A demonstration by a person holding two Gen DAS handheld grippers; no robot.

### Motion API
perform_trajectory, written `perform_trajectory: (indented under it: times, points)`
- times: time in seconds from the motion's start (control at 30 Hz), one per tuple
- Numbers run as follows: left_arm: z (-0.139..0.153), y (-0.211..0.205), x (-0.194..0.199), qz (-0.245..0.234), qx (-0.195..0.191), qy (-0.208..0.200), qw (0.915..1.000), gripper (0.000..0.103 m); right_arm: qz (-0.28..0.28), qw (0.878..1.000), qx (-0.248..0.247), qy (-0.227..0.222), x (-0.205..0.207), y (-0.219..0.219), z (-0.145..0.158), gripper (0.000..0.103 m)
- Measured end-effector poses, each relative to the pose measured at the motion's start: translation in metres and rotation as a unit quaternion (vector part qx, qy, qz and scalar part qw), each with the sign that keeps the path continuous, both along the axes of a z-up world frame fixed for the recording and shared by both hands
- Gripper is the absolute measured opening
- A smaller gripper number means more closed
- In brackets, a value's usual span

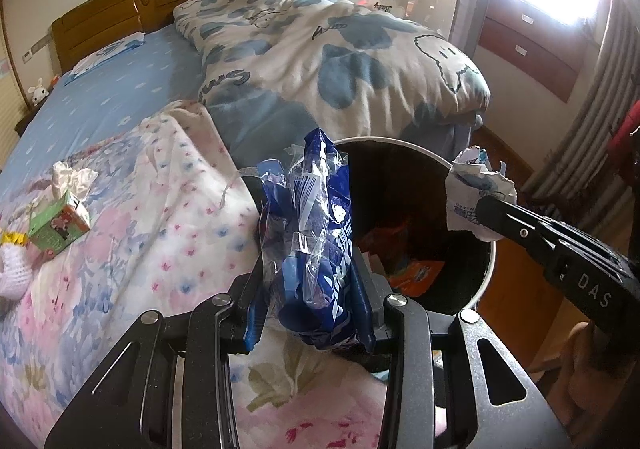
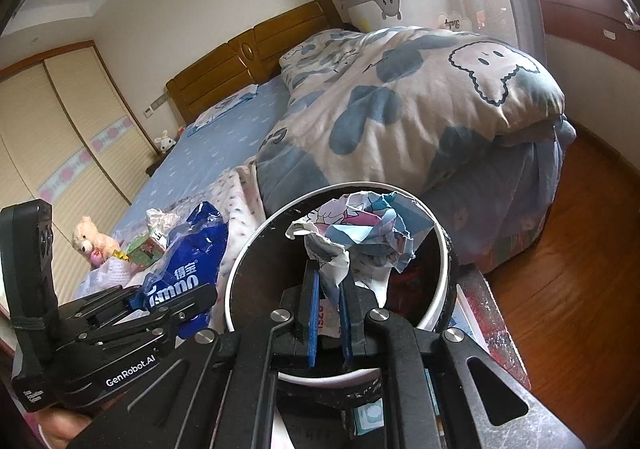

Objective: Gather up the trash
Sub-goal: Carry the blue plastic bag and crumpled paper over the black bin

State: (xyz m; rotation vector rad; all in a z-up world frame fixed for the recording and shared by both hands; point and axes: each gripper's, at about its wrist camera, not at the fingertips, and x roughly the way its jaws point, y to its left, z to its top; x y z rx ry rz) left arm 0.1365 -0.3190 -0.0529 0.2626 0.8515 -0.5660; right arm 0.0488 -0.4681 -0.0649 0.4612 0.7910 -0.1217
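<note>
Your left tool (image 1: pixel 316 249) was clamped on a crumpled blue plastic wrapper (image 1: pixel 320 233), angled down at the bed's (image 1: pixel 120 97) foot edge, beside the rim of the trash bin (image 1: pixel 486 273). Your right tool (image 2: pixel 329 289) was pinched tight on a wad of printed paper (image 2: pixel 372 229), tilted down over the bin's mouth. A green carton (image 1: pixel 60 227) lay on the floral blanket (image 1: pixel 168 233) near the bed's side edge.

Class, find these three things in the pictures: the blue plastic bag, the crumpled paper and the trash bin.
blue plastic bag (image 1: pixel 320 241): left wrist view, middle of the crinkled body.
crumpled paper (image 2: pixel 368 233): right wrist view, centre of the wad.
trash bin (image 2: pixel 442 249): right wrist view, white rim on the right.
</note>
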Motion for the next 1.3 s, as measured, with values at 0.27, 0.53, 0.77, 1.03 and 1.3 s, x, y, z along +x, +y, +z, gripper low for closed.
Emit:
perform_trajectory:
  times: [0.27, 0.53, 0.77, 1.03, 1.3]
  points:
    - [-0.002, -0.008, 0.008, -0.001, 0.002, 0.004, 1.0000, 0.035, 0.000, 1.000, 0.004, 0.005, 0.005, -0.004, -0.004, 0.008]
    - [-0.006, -0.012, 0.010, -0.002, 0.005, 0.007, 1.0000, 0.035, -0.001, 1.000, 0.007, 0.008, 0.007, -0.006, -0.007, 0.008]
    - [-0.009, -0.015, 0.012, -0.003, 0.006, 0.011, 0.9999, 0.035, 0.003, 1.000, 0.011, 0.011, 0.009, -0.006, -0.010, 0.008]
    - [-0.010, -0.019, 0.013, -0.007, 0.010, 0.013, 0.9998, 0.035, 0.002, 1.000, 0.017, 0.012, 0.011, -0.009, -0.011, 0.008]
    - [-0.014, -0.021, 0.016, -0.009, 0.011, 0.020, 0.9997, 0.037, 0.003, 1.000, 0.021, 0.014, 0.012, -0.010, -0.012, 0.009]
